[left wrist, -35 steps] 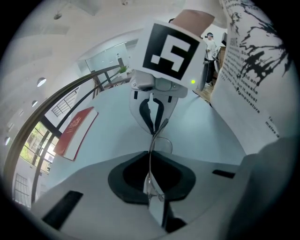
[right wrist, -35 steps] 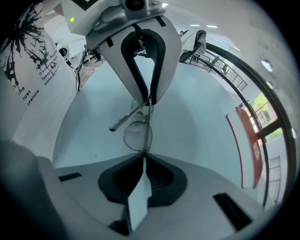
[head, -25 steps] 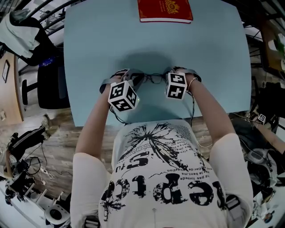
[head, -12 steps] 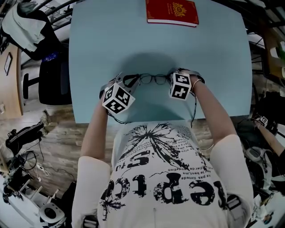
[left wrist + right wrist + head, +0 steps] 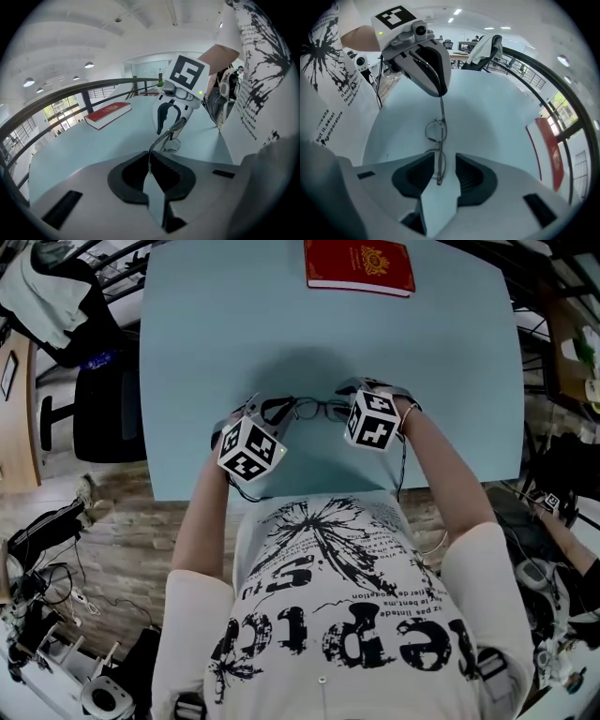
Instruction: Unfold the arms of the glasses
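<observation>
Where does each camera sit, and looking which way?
Head view: on the person's head, looking steeply down at table and glasses; shirt, forearms show.
Left gripper view: on the left gripper, shut on a glasses arm, facing the right gripper; shirt shows.
Right gripper view: rides that gripper, facing back; jaws just opened, glasses' end between them; shirt shows.
All show the glasses.

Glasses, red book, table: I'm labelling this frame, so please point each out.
glasses (image 5: 321, 409): head view, bridge between the lenses.
red book (image 5: 358, 265): head view, cover centre.
table (image 5: 234, 324): head view, bare top.
</observation>
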### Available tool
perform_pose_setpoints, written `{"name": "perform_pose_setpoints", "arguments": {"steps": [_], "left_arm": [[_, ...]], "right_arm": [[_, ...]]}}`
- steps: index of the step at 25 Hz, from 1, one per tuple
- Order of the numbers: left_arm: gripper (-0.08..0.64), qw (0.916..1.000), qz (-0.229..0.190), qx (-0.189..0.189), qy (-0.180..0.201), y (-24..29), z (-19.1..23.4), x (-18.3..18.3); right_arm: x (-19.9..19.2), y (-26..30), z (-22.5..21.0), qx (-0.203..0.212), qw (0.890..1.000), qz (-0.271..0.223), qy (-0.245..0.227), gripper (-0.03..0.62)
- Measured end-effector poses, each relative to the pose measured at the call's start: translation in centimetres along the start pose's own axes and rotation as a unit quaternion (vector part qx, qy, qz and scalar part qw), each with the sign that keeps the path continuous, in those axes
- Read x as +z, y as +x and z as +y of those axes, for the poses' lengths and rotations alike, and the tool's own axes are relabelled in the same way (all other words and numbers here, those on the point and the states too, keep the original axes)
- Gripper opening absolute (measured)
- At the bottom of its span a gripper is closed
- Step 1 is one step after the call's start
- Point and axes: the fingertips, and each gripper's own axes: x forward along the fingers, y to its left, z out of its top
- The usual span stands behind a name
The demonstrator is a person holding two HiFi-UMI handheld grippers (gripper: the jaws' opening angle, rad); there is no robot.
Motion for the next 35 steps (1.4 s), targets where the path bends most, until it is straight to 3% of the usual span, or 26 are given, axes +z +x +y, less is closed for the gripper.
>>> {"name": "perform_pose_setpoints", "arguments": {"steps": [7, 14, 25, 30, 35], "left_arm": [[0.028, 0.9999, 0.002, 0.002, -0.012, -0.1, -0.2, 0.0], [0.028, 0.9999, 0.006, 0.003, -0.014, -0.2, -0.2, -0.3], [0.028, 0.9992, 0.004, 0.017, -0.037, -1.2, 0.4, -0.9], [0.028, 0.9986, 0.025, 0.036, -0.029, -1.5, 0.9, -1.6], [0.028, 0.9983, 0.019, 0.041, -0.038, -1.9, 1.5, -2.3]], "right_arm": [[3.8, 2.1, 1.0, 0.018, 1.000, 0.005, -0.019, 0.126], [3.5, 3.5, 1.0, 0.006, 0.999, 0.037, -0.024, 0.032], [4.5, -1.7, 0.4, -0.043, 0.998, -0.043, -0.026, 0.029], [2.9, -3.3, 0.2, -0.072, 0.996, -0.032, -0.036, 0.029], [1.2, -3.9, -0.3, -0.086, 0.996, -0.031, -0.011, 0.029]]}}
